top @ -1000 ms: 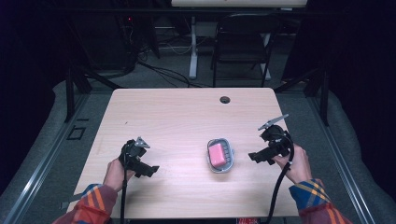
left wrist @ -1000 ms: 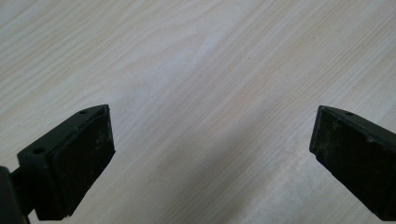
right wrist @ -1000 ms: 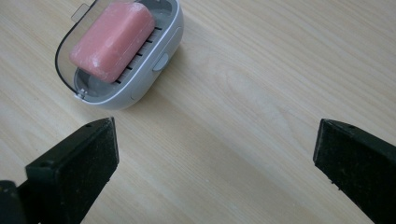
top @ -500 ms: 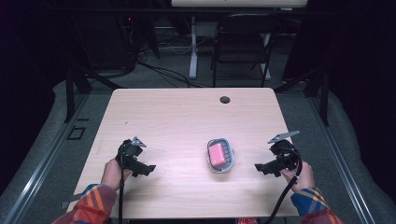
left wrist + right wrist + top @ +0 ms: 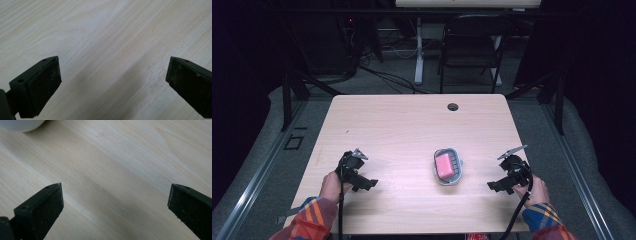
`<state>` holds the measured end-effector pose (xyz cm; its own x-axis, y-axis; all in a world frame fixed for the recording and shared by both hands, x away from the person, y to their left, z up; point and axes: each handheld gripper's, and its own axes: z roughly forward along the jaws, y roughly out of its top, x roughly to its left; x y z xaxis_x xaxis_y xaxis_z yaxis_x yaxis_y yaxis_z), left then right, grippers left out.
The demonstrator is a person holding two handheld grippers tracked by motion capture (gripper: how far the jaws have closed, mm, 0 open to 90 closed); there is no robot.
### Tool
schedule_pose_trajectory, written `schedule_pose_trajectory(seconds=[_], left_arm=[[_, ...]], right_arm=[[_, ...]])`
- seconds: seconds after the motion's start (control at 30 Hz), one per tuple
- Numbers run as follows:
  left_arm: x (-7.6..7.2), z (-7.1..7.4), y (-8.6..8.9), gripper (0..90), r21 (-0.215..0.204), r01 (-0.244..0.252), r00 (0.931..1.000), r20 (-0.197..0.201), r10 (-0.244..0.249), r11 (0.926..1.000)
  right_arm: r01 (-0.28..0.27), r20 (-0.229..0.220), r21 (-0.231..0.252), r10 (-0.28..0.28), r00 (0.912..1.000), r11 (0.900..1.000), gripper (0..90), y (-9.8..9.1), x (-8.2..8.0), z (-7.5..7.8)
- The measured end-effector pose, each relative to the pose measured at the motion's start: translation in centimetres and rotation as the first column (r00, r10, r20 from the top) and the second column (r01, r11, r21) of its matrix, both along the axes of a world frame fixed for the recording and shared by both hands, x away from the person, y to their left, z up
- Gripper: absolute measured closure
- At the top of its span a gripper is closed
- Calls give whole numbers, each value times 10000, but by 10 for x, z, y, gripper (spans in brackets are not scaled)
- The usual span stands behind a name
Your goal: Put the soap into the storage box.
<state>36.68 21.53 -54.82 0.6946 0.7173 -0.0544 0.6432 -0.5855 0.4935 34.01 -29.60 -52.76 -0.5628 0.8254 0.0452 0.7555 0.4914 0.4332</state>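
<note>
— Pulled back toward the near edge since a second ago, the right gripper, away from the dish; barely shifted, the left gripper, a touch nearer the person

— State of each?

— Both wide open, nothing between the jaws in either gripper view, just bare wood grain of the table

— And the pink soap?

— Lying in the grey soap dish, right of the table's middle, between the two grippers but nearer the right one; well apart from both

— So how far along?

— Looks finished, or close to it: soap seated in the dish, both hands drawn off to the sides and resting low near the front edge. Nothing obviously left, judging from how things lie

— Anything else around?

— A small dark cable hole near the far edge of the table; beyond the table, a dark chair and a white desk leg on the floor

— Anything in the way?

— No, open tabletop between each gripper and the dish. A pale rounded edge in the top-left corner of the right gripper view, probably the dish, though too little visible to be sure
</note>
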Motion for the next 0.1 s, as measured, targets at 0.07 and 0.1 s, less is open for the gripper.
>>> schedule_pose_trajectory(seconds=[0.07, 0.1], left_arm=[[1, 0, 0, 0, -9, 92, 9999, 69, -92, 10000], [2, -1, 0, 0, 3, 181, 9998, 70, -181, 9998]], right_arm=[[-169, 124, 20, 169, 9998, 9999, 0, 0, 0, 1], [-229, 239, 2, 229, 9995, 9997, 0, 0, 0, 1]])
